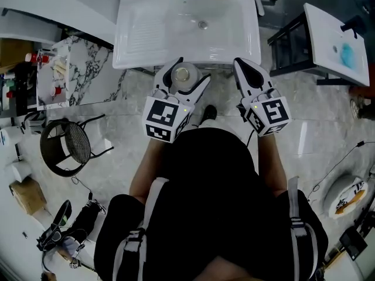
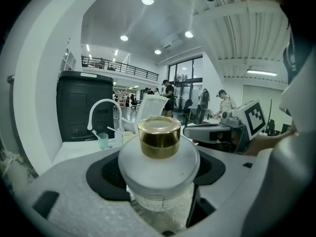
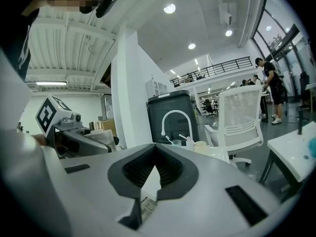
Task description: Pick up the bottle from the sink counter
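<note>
One gripper carries the task: the left gripper (image 1: 188, 70) is clamped on the bottle (image 1: 185, 75), which hangs just in front of the near rim of the sink (image 1: 146, 34) and over the floor rather than on the counter. Judged from that, the pick-up looks essentially made. What is left is to keep the bottle upright and the squeeze steady while it is carried clear. The right gripper (image 1: 248, 75) hangs beside it, near but not touching, its jaws pressed together on nothing, so it looks to have no part in this step. From the head view the bottle is only a pale round top between the jaws. The left gripper view adds what that angle hides: a gold cap (image 2: 159, 137) on a frosted white shoulder, with the dark pads bearing on the body from either side and the bottle standing straight. The right gripper view (image 3: 154, 154) confirms the meeting pads with only a sliver of light between them, and shows the curved white faucet (image 3: 175, 120) beyond.
</note>
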Available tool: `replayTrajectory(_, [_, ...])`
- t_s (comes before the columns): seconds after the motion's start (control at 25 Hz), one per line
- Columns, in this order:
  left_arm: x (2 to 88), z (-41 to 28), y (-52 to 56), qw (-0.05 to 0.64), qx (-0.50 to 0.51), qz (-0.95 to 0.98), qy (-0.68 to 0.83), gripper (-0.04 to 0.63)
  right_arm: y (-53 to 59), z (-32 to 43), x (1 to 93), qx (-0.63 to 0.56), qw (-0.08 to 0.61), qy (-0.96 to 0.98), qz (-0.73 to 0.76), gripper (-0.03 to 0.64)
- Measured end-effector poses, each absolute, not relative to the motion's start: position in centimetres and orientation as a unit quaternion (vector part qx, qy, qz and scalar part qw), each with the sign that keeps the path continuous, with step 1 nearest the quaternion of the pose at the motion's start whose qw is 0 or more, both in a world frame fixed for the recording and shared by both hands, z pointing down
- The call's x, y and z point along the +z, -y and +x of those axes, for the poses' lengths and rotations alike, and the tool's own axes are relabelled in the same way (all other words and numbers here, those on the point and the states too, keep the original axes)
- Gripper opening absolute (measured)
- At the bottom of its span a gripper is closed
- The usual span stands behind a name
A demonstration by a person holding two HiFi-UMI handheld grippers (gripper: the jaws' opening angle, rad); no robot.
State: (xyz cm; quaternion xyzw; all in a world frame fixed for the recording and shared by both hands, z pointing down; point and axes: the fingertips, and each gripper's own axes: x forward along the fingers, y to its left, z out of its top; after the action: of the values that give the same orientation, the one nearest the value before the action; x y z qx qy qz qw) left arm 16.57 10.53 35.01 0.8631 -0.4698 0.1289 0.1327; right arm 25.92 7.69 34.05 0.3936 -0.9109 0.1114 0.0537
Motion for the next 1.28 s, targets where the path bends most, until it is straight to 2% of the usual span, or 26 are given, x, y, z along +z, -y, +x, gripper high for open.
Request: replayTrajectory(1.28, [34.4, 14.4, -15.4, 0.112, 0.132, 0.888, 0.426, 0.341, -12.8, 22.3, 32.9, 0.103, 0.040, 0.902, 0.418, 0.003])
